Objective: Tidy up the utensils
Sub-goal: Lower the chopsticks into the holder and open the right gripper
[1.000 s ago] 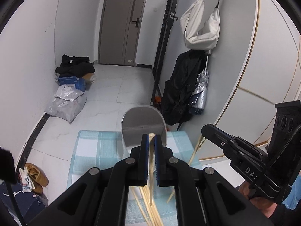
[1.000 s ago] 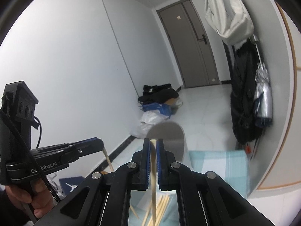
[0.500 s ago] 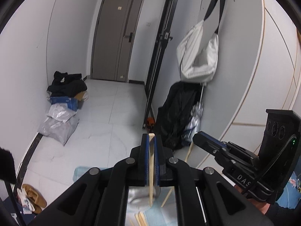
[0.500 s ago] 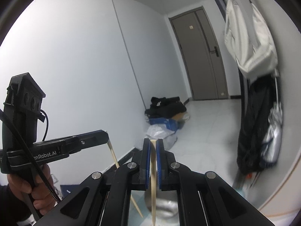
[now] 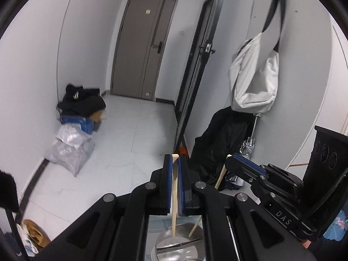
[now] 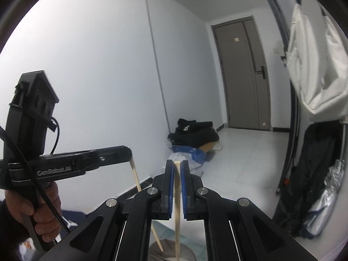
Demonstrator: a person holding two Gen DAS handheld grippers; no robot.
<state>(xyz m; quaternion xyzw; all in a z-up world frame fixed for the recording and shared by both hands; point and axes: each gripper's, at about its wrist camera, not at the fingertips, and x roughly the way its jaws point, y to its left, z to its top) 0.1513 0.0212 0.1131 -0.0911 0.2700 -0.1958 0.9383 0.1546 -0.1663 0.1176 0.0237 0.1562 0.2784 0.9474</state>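
A home entrance hallway is shown. A grey front door (image 5: 143, 50) with a lock handle is set at the far end of a white tiled floor (image 5: 130, 143), and a white bag (image 5: 254, 74) is hung on the wall above a dark coat (image 5: 219, 148) and a folded umbrella (image 5: 248, 145). Clothes (image 5: 82, 102), a blue box (image 5: 76, 121) and plastic parcels (image 5: 69, 150) are piled against the left wall, and shoes (image 5: 32, 237) are left near the floor's edge.

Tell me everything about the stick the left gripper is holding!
It is a thin, pale wooden chopstick, straight with a squared top end. The left gripper is shut on it, its blue pads pressing both sides near the top. The chopstick hangs nearly upright, and its narrower lower tip points down toward a shiny metal container below. Whether the tip touches it cannot be told.
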